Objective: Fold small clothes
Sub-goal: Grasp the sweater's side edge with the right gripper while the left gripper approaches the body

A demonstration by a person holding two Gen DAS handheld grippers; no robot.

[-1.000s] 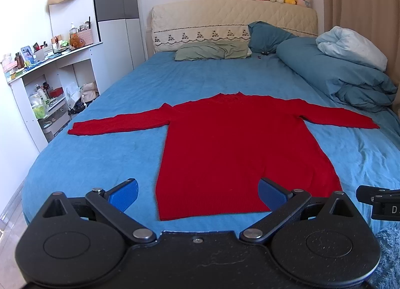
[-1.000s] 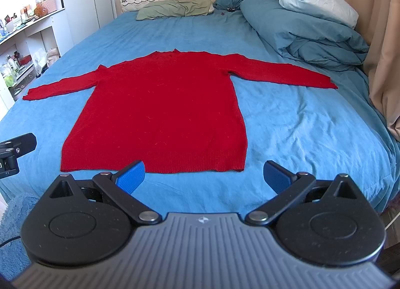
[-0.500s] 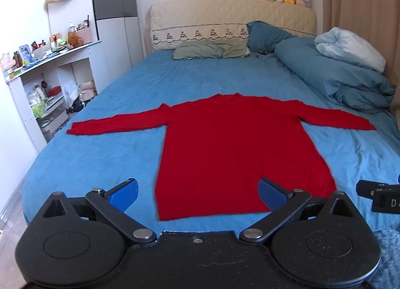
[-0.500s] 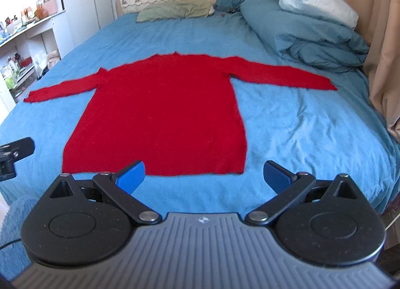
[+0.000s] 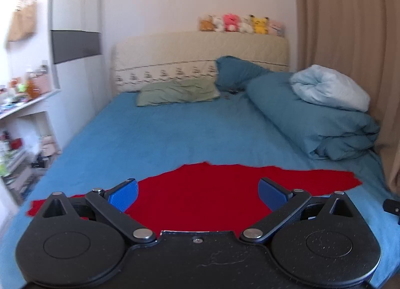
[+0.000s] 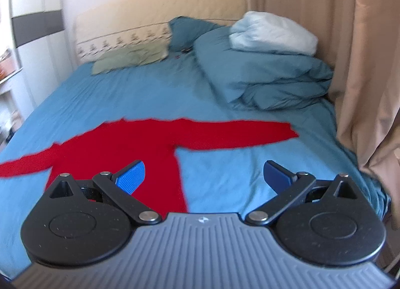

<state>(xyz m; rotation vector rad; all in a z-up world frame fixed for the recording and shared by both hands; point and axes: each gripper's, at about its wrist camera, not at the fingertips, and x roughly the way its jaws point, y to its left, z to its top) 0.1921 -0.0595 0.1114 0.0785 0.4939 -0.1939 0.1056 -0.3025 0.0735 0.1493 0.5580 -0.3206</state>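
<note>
Blue sheets cover the bed [image 5: 175, 134], which fills both views from the padded headboard [image 5: 200, 56] down to the grippers. A heaped teal duvet [image 6: 262, 71] with a pale quilt on top sits at the right side, a green pillow [image 5: 177, 91] lies below the headboard, and small plush toys [image 5: 240, 24] line its top edge.

Spread flat on the near half of the bed is the red sweater [image 5: 200, 196], front down or up I cannot tell, neck toward the headboard and sleeves stretched out to either side. Its sleeve-to-sleeve line runs across both views, while the body runs toward the cameras.

Hovering over the torso, the left gripper [image 5: 197, 191] has its blue pads spread wide and nothing between them. Equally wide and empty, the right gripper [image 6: 203, 174] sits further right, straddling the sweater's right side seam, with the right sleeve [image 6: 237, 134] lying just ahead of it.

So the right gripper looks nearer that sleeve and armpit, the left nearer the body and the left sleeve; a first fold would probably start from the sleeves.

Only the right view shows the right cuff and armpit clearly; the left view alone shows the far tip of the left sleeve [image 5: 35, 207] beside its own frame. Both are motion-blurred, and the hem is hidden.
</note>
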